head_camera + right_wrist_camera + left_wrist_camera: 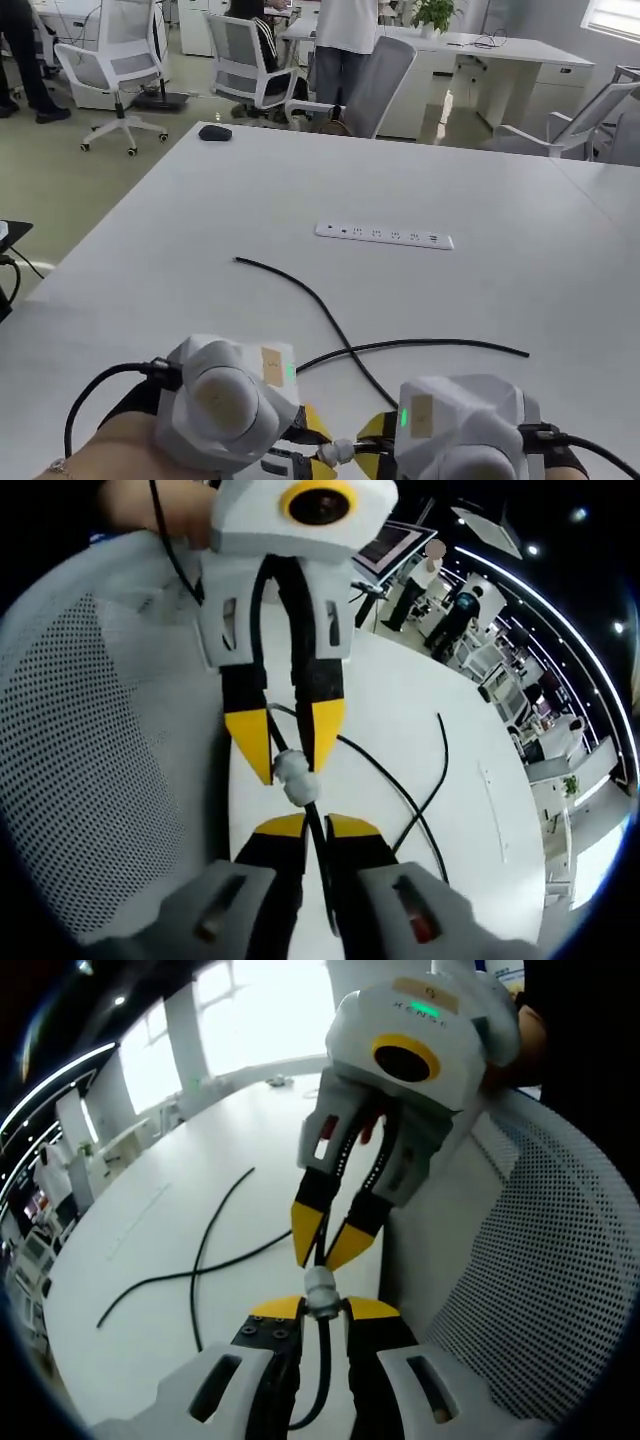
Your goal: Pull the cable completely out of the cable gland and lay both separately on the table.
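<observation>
Right at the white cable gland [320, 1290], held up over the surface [400, 180], the left hand-held gripper [325, 1308] is clenched on it. Just beside the gland, the right hand-held gripper [317, 826] pinches the black cable [308, 808]. It would be best to hold the gland firm and pull the cable straight away from it, slowly. How much cable sits inside the gland is hidden.

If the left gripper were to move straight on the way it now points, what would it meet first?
Beyond the cable gland at its own tips, the left gripper would most likely meet the right gripper, whose yellow jaw tips face it head-on; the gap looks small, though depth is unclear.
</observation>
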`<control>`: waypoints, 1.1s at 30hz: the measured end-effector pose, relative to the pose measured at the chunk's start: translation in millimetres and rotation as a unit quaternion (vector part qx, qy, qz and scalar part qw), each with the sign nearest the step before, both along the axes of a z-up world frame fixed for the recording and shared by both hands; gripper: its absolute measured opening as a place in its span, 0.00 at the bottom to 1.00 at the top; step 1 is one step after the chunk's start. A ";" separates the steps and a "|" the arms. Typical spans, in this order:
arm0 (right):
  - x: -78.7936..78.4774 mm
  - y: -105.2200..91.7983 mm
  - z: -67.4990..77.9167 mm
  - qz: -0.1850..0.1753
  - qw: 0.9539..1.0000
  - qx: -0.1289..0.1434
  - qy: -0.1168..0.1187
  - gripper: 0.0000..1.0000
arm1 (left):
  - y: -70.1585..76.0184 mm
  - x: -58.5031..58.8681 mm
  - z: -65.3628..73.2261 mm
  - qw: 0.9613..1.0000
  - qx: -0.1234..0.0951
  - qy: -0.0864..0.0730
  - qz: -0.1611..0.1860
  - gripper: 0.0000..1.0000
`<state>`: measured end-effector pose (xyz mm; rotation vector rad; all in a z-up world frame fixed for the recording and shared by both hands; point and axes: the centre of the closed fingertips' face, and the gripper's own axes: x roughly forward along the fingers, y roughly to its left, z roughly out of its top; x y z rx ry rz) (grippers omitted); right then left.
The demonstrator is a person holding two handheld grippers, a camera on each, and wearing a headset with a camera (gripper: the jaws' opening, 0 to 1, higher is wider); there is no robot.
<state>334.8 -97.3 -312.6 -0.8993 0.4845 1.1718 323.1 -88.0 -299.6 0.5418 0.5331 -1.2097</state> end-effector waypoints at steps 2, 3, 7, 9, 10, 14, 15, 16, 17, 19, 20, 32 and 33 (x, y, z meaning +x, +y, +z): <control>0.3 -0.3 -0.3 -0.005 1.000 0.003 0.006 0.05 | -0.2 -0.1 0.1 1.000 -0.001 0.001 0.001 0.17; 1.5 -1.8 -1.2 -0.009 1.000 -0.001 0.006 0.05 | -0.4 -0.1 0.0 1.000 -0.001 0.001 0.001 0.17; 9.1 -19.2 -10.6 -0.040 0.999 -0.034 0.010 0.05 | 6.0 1.6 -5.1 1.000 0.020 -0.001 0.004 0.17; 12.3 -23.8 -11.1 -0.056 0.998 -0.031 0.017 0.05 | 5.2 1.7 -3.7 1.000 0.018 -0.003 0.004 0.17; 13.9 -26.6 -12.1 -0.067 0.997 -0.031 0.022 0.05 | 4.7 1.8 -3.1 1.000 0.016 -0.002 0.004 0.17; 17.6 -38.6 -18.9 -0.091 0.994 -0.051 0.029 0.05 | 5.6 2.2 -4.1 1.000 0.018 -0.001 0.005 0.17; 17.9 -41.8 -20.5 -0.099 0.993 -0.055 0.033 0.05 | 5.3 1.9 -3.8 1.000 0.017 -0.001 0.005 0.17; 18.4 -44.0 -21.8 -0.104 0.992 -0.059 0.035 0.05 | 5.1 1.6 -3.6 1.000 0.016 -0.001 0.005 0.17; 19.1 -47.8 -23.9 -0.109 0.991 -0.068 0.035 0.05 | 4.8 1.3 -3.5 1.000 0.016 -0.001 0.004 0.17; 20.1 -52.8 -26.1 -0.117 0.989 -0.078 0.036 0.05 | 5.1 1.1 -4.3 1.000 0.018 0.000 0.003 0.17; 20.5 -54.4 -26.5 -0.121 0.989 -0.080 0.037 0.05 | 5.1 0.8 -4.6 1.000 0.018 0.000 0.003 0.17; 36.5 -91.1 -25.6 -0.188 0.975 -0.114 0.022 0.06 | 11.6 6.3 -7.5 0.999 0.027 -0.001 0.018 0.17; 36.4 -92.8 -26.4 -0.189 0.975 -0.119 0.022 0.06 | 11.9 6.4 -7.6 0.999 0.028 -0.001 0.019 0.17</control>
